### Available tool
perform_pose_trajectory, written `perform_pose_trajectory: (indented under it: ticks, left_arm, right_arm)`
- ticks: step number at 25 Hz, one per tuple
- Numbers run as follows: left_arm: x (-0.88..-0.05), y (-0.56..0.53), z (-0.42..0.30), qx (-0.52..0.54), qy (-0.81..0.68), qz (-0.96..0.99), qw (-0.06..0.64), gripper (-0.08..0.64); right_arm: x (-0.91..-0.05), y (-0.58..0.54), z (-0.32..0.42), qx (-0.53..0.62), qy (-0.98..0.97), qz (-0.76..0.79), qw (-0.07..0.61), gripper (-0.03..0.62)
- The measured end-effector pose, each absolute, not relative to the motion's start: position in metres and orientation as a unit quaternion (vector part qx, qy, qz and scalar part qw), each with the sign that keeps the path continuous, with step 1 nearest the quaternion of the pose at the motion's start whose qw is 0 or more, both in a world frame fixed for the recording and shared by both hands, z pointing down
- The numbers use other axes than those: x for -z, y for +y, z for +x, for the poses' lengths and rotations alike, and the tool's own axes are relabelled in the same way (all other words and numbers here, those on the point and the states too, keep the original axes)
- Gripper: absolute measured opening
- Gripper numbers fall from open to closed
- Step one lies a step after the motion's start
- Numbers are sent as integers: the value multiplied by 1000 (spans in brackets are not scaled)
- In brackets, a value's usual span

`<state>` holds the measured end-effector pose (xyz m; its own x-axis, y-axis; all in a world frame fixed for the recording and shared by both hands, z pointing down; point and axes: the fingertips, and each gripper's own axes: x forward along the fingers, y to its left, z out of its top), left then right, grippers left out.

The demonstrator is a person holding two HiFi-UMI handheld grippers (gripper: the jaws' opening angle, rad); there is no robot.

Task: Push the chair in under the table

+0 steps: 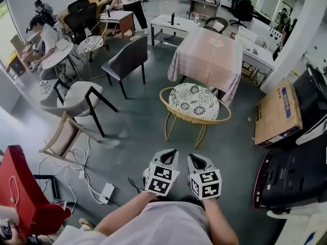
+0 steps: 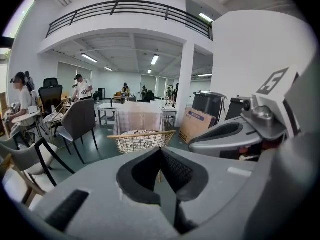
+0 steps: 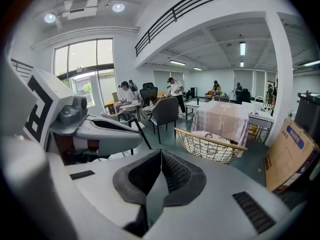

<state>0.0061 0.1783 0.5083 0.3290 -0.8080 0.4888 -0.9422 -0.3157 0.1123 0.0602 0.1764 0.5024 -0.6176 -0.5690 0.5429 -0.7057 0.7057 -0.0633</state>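
Note:
A rattan chair (image 1: 194, 104) with a patterned cushion stands on the floor just in front of the table (image 1: 210, 55), which wears a pale pink cloth. The chair's seat is outside the table's edge. My left gripper (image 1: 167, 158) and right gripper (image 1: 196, 160) hang side by side in the air, short of the chair and apart from it. Both are shut with nothing between the jaws. In the left gripper view the chair (image 2: 142, 140) and table (image 2: 137, 118) lie straight ahead beyond the shut left gripper (image 2: 160, 151). The right gripper view shows the chair (image 3: 207, 145) ahead to the right of the shut right gripper (image 3: 160, 156).
A grey chair (image 1: 127, 60) and a white chair with black legs (image 1: 84, 98) stand to the left. A cardboard box (image 1: 278, 114) and black cases (image 1: 296, 177) line the right. Cables and a power strip (image 1: 106, 193) lie on the floor near my feet. People sit at far tables.

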Motion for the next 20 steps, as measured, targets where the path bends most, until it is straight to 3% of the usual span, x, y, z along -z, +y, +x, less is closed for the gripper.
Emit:
perform_pose_trajectory:
  ticks: [20]
  left_arm:
    - [-533, 103, 3, -254, -507, 813, 132, 6]
  right_arm:
    - [-520, 103, 86, -117, -876, 394, 253, 6]
